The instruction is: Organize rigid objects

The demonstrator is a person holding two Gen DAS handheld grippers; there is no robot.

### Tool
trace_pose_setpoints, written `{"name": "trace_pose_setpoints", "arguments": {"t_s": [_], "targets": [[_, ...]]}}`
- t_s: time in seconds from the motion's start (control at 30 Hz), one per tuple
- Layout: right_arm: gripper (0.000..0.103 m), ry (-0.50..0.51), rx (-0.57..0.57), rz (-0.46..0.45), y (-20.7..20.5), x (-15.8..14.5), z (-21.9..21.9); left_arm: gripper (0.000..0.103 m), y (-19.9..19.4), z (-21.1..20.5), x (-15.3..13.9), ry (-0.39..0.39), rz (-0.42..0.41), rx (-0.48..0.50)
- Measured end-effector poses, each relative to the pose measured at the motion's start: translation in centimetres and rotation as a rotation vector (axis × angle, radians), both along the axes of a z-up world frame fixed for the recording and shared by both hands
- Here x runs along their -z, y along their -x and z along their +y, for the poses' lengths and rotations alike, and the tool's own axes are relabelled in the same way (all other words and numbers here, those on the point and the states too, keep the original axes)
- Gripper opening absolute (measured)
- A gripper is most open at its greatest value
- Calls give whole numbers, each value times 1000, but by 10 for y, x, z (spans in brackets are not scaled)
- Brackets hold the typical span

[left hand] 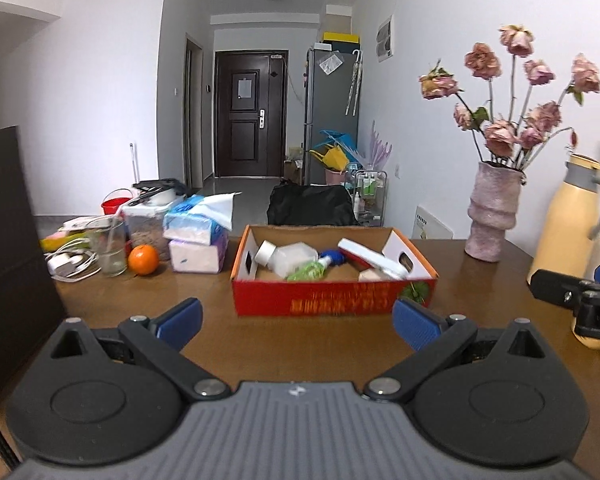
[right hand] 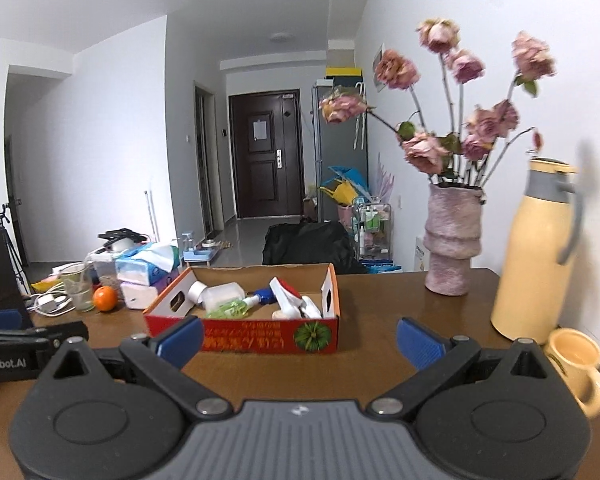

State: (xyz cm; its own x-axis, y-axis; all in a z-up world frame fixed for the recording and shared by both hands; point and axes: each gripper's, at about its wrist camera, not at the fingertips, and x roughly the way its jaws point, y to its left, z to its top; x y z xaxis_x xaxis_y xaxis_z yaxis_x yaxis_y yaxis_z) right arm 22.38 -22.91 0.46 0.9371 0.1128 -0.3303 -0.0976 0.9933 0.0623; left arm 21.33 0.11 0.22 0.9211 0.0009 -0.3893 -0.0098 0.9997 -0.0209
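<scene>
A red cardboard box (left hand: 332,302) (right hand: 244,334) sits in the middle of the brown table. Inside it lie a clear bottle with a white cap (left hand: 288,255) (right hand: 216,294), a green and blue spray bottle (left hand: 316,267) (right hand: 240,307) and a white and red item (left hand: 370,258) (right hand: 290,298). My left gripper (left hand: 298,320) hovers open just in front of the box, nothing between its blue pads. My right gripper (right hand: 300,338) is open too, in front of the box's right half. Each gripper shows at the edge of the other's view.
An orange (left hand: 143,259) (right hand: 105,298), a glass (left hand: 108,246), white cables and tissue packs (left hand: 196,236) crowd the table's left. A pink vase of dried roses (left hand: 490,216) (right hand: 452,240), a yellow thermos (left hand: 568,220) (right hand: 536,256) and a yellow mug (right hand: 578,364) stand right. A black panel (left hand: 8,240) is at left.
</scene>
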Motion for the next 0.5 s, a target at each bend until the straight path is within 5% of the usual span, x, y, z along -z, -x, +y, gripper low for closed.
{"name": "trace_pose_setpoints", "arguments": {"t_s": [0.27, 0.5], "targets": [[103, 7, 5, -12, 90, 9, -2, 103, 90, -2, 7, -17, 8, -7], [103, 13, 12, -42, 122, 1, 0, 103, 121, 2, -3, -5, -22, -4]]}}
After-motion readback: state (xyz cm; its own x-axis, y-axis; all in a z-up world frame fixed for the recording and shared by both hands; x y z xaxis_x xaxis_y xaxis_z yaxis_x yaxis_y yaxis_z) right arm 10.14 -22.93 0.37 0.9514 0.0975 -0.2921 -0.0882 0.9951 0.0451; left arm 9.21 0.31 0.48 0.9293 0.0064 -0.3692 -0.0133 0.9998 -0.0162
